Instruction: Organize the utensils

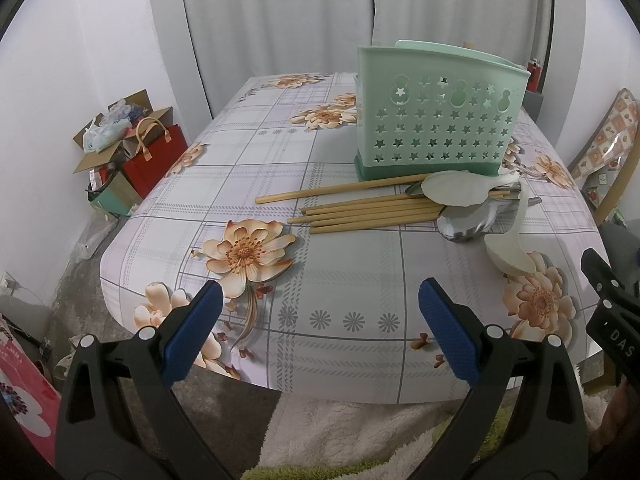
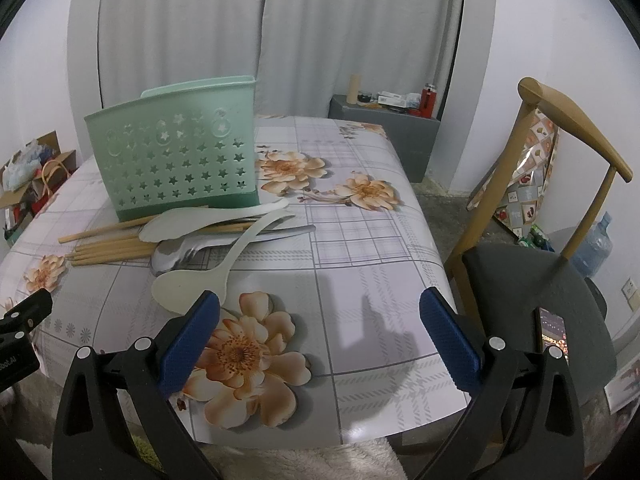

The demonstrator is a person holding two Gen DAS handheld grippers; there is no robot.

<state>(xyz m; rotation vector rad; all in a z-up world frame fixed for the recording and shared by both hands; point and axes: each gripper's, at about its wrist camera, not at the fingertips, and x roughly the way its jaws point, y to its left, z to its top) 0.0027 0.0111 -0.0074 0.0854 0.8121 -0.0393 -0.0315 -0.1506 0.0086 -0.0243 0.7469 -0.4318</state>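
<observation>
The green caddy [image 1: 438, 120] stood upright near the far edge of the worktop [image 1: 340, 264], its star-perforated long face turned toward the near edge. The utensils lay in a pile against its base.

The wooden chopsticks [image 1: 368, 210] lay flat, long axes roughly parallel to the caddy's long face. Their free ends pointed toward the left edge, and their other ends ran under the spoons. One stick [image 1: 340, 192] lay apart from the bundle, closer to the caddy base.

One white plastic spoon [image 2: 188, 286] lay nearest the near edge, bowl toward that edge, handle angled away toward the far right corner. A second white spoon [image 2: 208, 220] lay across the chopsticks just in front of the caddy, handle pointing toward the right edge. The metal spoons [image 2: 188, 254] lay between the two white ones, bowls leftward and handles toward the right edge; their number could not be determined.

The worktop carried a plaid cloth printed with orange flowers. Grey curtains [image 2: 320, 32] hung behind it. A wooden chair [image 2: 560, 152] stood off the right edge, and a cardboard box [image 1: 116, 128] and a red bag [image 1: 154, 156] stood on the floor off the left edge.

The left tongs [image 1: 320, 320] were spread wide over the near edge, gripping nothing and touching nothing. The right tongs [image 2: 320, 328] were likewise spread wide and empty above the near right part of the worktop.
</observation>
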